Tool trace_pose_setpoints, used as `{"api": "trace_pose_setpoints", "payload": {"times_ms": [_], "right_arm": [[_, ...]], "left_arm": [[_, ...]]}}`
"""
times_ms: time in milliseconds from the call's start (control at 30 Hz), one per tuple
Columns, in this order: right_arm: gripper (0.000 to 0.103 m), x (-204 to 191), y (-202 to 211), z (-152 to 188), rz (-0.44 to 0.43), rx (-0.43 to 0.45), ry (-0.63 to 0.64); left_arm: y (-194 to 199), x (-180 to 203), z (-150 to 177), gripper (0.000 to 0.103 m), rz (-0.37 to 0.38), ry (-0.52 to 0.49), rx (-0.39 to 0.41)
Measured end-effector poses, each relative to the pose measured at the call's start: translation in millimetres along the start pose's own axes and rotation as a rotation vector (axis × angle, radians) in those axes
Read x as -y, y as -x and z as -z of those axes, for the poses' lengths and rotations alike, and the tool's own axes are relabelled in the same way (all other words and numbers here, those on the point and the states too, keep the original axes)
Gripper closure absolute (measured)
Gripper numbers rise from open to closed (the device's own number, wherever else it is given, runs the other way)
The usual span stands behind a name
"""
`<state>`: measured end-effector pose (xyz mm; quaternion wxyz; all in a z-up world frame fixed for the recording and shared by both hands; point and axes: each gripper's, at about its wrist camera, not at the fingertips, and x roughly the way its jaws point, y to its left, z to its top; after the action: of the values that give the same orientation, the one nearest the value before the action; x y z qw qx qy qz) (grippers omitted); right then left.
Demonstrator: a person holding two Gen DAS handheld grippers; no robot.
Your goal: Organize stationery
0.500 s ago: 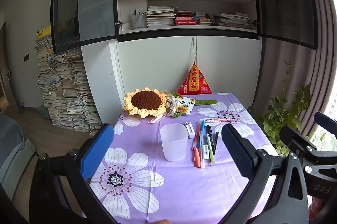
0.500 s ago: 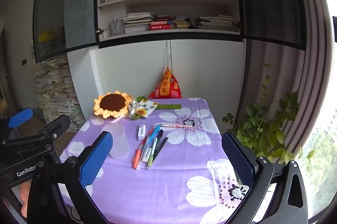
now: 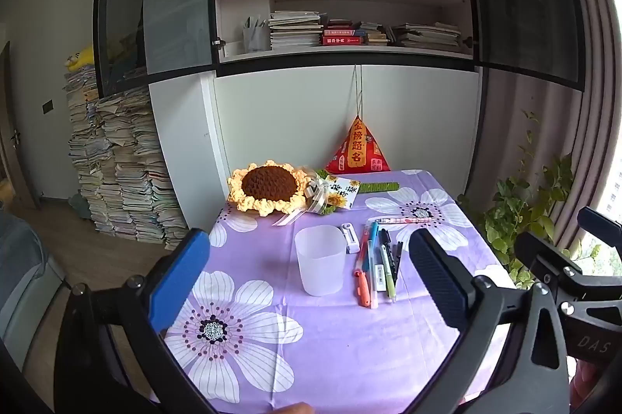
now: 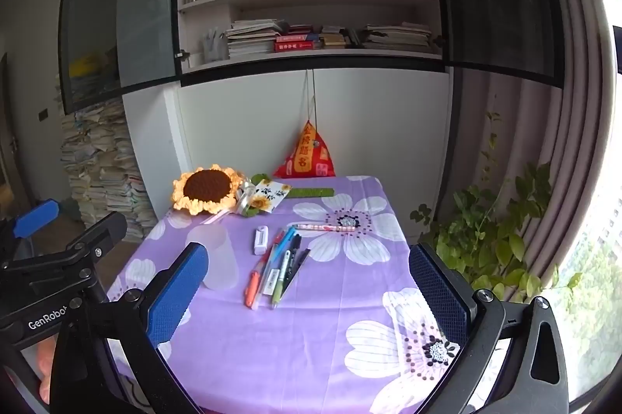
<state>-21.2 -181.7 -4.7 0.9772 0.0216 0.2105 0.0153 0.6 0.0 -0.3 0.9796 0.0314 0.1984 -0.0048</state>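
Pens [image 3: 379, 264] lie bunched beside frosted cup [image 3: 320, 260] on floral tablecloth [image 3: 350, 344]

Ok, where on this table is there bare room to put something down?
The near half of the purple tablecloth, in front of the plastic cup and pens, is bare. So is the right edge past the pens. The back is crowded by the crochet sunflower.

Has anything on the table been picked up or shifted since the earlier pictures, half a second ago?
No visible change. Both the left gripper and the right gripper hang open above the near edge of the table, holding nothing. The frosted cup stands upright, the pens lie beside it, and one pink pen lies apart behind them, all as before.
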Motion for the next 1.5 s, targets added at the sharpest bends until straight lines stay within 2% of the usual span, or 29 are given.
{"api": "trace_pose_setpoints", "payload": {"times_ms": [1500], "right_arm": [[0.0, -2.7, -5.4, 3.3, 0.016, -0.011, 0.01]], "left_arm": [[-3.3, -4.7, 8.8, 0.001, 0.003, -0.009, -0.02]]}}
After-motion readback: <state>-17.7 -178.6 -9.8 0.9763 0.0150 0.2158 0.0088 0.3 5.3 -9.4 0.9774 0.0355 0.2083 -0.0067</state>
